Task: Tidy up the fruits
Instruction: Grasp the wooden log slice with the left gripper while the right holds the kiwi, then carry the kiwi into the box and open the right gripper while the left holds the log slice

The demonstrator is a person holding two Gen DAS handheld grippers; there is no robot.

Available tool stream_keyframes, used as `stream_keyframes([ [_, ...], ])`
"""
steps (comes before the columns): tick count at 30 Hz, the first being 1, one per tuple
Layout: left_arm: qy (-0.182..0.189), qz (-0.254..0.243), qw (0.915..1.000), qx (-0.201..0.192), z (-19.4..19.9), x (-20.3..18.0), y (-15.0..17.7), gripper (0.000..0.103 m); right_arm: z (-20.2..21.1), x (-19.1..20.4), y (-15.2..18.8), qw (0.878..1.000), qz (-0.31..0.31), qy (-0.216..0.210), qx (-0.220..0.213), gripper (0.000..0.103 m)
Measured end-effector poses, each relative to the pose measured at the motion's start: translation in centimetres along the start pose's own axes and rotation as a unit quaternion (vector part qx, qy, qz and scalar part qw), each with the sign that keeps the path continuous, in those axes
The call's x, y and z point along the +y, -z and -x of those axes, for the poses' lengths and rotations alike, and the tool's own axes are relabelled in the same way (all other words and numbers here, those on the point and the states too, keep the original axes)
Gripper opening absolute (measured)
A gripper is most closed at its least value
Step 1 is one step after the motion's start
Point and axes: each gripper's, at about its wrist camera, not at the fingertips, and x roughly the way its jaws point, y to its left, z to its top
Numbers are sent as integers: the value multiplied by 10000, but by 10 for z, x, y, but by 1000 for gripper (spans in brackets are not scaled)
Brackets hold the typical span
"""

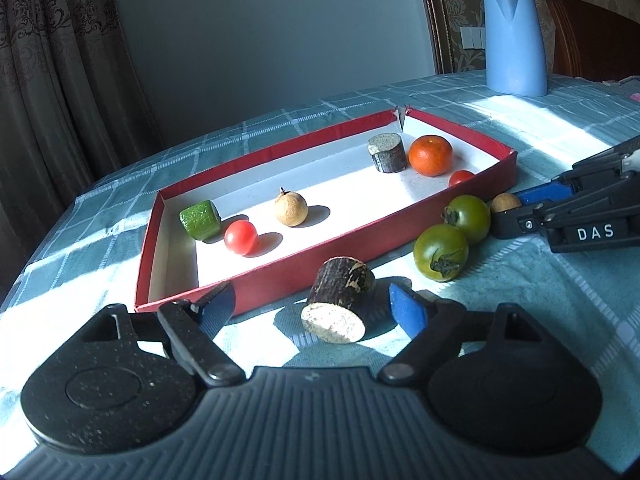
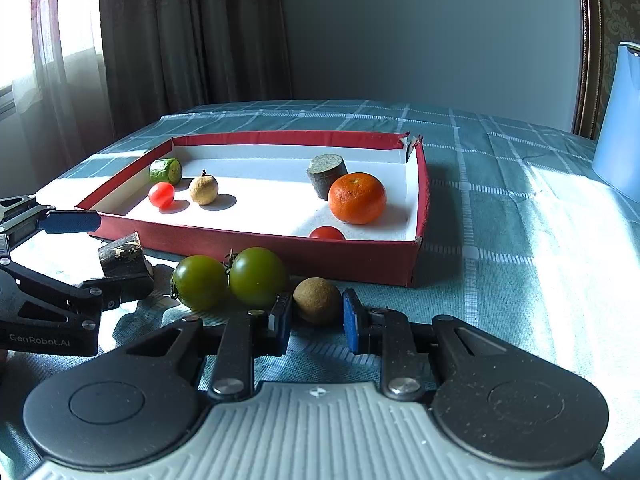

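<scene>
A red tray holds an orange, two red cherry tomatoes, a tan longan, a green cucumber piece and a dark cut stump. On the cloth in front lie two green tomatoes, a second dark stump and a brown longan. My left gripper is open around the stump on the cloth. My right gripper is open around the brown longan, not clamped.
A blue kettle stands at the back right on the teal checked tablecloth. Curtains hang at the left. A wooden chair back is behind the kettle.
</scene>
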Motion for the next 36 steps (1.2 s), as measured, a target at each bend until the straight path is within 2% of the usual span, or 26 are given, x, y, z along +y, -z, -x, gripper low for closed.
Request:
stream_keyframes([
  [6, 275, 22, 9996, 40, -1, 1, 0, 57, 0, 1, 0, 10000, 25, 20, 1, 25],
  [11, 338, -42, 9994, -10, 1, -2, 1, 47, 0, 2, 0, 10000, 44, 36, 2, 25],
  [13, 349, -62, 9994, -11, 1, -2, 1, 37, 0, 2, 0, 10000, 48, 37, 1, 25],
  [28, 15, 286, 9996, -14, 3, 8, 2, 35, 1, 1, 1, 10000, 39, 30, -11, 25],
  [36, -21, 318, 9995, -17, 3, 10, 2, 35, 2, -4, 0, 9999, -145, 68, -52, 25],
])
